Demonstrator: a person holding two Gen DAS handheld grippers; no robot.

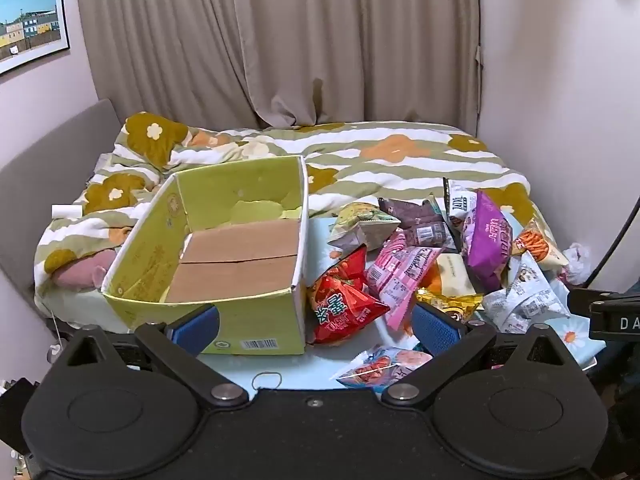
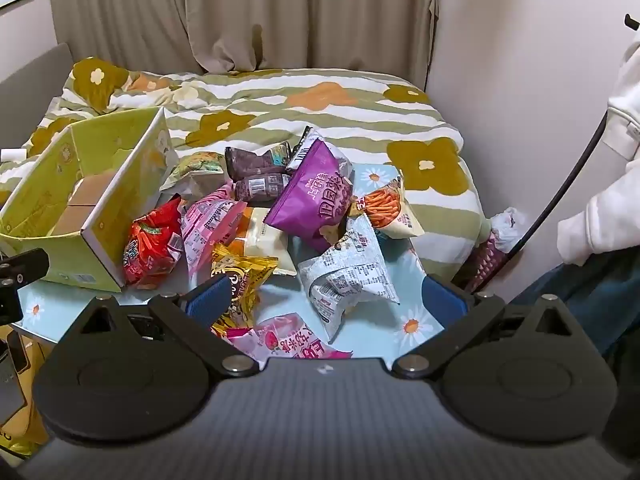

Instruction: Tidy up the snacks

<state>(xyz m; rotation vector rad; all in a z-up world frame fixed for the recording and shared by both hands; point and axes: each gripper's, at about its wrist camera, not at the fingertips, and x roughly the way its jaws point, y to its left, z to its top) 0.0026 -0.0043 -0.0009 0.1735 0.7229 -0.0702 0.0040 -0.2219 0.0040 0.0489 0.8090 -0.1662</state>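
An empty yellow-green cardboard box (image 1: 224, 248) (image 2: 88, 200) stands on a light blue table (image 1: 288, 368) (image 2: 372, 340). To its right lies a pile of snack bags: a red bag (image 1: 344, 300) (image 2: 152, 248), a pink bag (image 1: 400, 272) (image 2: 208, 224), a purple bag (image 1: 486, 240) (image 2: 316, 196), a gold bag (image 1: 448, 304) (image 2: 240, 276), a white-grey bag (image 1: 524, 296) (image 2: 348, 272) and an orange-stick bag (image 2: 384, 208). My left gripper (image 1: 316, 326) hangs open before the box corner and the red bag. My right gripper (image 2: 326, 298) hangs open over the white-grey bag. Neither holds anything.
Behind the table is a bed with a flowered green-striped duvet (image 1: 380, 152) (image 2: 320, 96), curtains and a wall beyond. A flat pink snack packet (image 1: 380, 364) (image 2: 288, 340) lies at the table's near edge. A person in a white sleeve (image 2: 608, 184) sits at the right.
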